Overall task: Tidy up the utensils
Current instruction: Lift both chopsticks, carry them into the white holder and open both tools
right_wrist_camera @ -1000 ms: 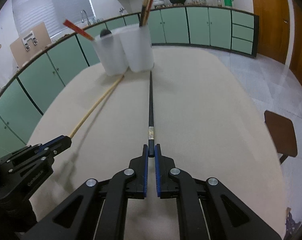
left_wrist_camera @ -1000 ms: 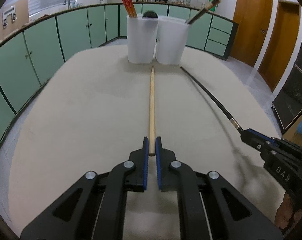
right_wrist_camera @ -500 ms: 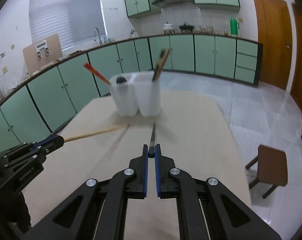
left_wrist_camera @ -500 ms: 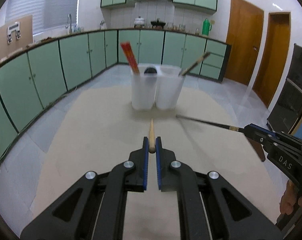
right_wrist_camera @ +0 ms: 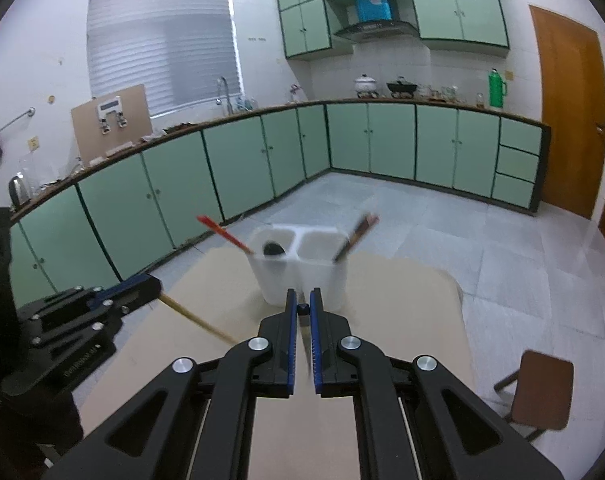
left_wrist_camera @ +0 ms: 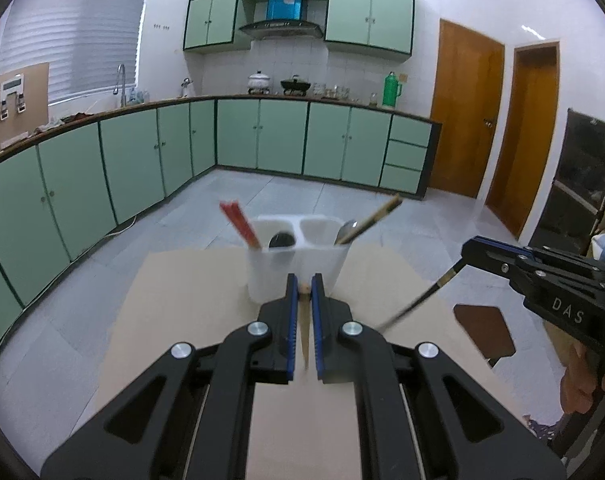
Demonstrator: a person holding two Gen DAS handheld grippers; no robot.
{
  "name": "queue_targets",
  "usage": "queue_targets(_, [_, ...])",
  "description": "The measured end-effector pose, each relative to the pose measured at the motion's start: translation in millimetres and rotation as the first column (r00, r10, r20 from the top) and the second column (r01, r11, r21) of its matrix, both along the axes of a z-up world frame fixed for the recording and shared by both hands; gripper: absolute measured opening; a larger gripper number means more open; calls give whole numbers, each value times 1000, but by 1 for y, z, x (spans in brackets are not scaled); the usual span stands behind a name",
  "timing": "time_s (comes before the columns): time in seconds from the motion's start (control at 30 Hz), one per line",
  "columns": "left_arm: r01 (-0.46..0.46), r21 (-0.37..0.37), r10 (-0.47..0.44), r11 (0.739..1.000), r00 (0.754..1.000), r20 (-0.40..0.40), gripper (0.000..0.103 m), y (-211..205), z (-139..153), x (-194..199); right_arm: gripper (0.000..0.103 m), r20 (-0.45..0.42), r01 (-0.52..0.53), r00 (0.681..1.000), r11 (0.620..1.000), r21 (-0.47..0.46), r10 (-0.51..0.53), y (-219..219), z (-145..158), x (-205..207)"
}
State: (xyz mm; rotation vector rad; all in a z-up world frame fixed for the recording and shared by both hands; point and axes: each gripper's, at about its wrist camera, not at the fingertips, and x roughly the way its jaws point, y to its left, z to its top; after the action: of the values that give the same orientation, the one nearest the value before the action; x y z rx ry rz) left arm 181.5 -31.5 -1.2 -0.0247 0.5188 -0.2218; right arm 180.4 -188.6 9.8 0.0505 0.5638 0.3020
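Observation:
My left gripper (left_wrist_camera: 301, 286) is shut on a light wooden chopstick (left_wrist_camera: 303, 320), held in the air with its tip hanging down toward me. It also shows in the right wrist view (right_wrist_camera: 198, 319). My right gripper (right_wrist_camera: 301, 306) is shut on a black chopstick (right_wrist_camera: 305, 344), also lifted and tip down; in the left wrist view (left_wrist_camera: 416, 304) it slants down from that gripper (left_wrist_camera: 468, 250). Ahead stands a white two-cup holder (left_wrist_camera: 296, 266) with red chopsticks (left_wrist_camera: 238, 222) and a dark spoon in the left cup, and brown chopsticks (left_wrist_camera: 376, 216) and a spoon in the right cup.
The holder stands near the far edge of the beige table (left_wrist_camera: 182, 292). A brown stool (right_wrist_camera: 538, 392) stands on the floor to the right. Green kitchen cabinets (left_wrist_camera: 262, 136) line the far walls.
Both grippers rose high above the table with their chopsticks. The chopsticks went from lying flat on the table to hanging tip down. The holder now looks lower and farther.

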Motion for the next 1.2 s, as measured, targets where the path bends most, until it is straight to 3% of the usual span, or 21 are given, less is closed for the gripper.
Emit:
queue_targets(0.6, [55,-9,-53,998,989,137,6,-5,60,-5,6,97,-86,992,996,0,86,9,68,2])
queue_targets(1.03, [-13,-17,17,1000,962,272,6,-8,122,61,6,215,-34,976,999,27,27,9,125,63])
queue_targets(1.2, [-39,4,36,999,957,287,6,-13,128,92,6,239,-4,971,998,66,-12,5,133,98])
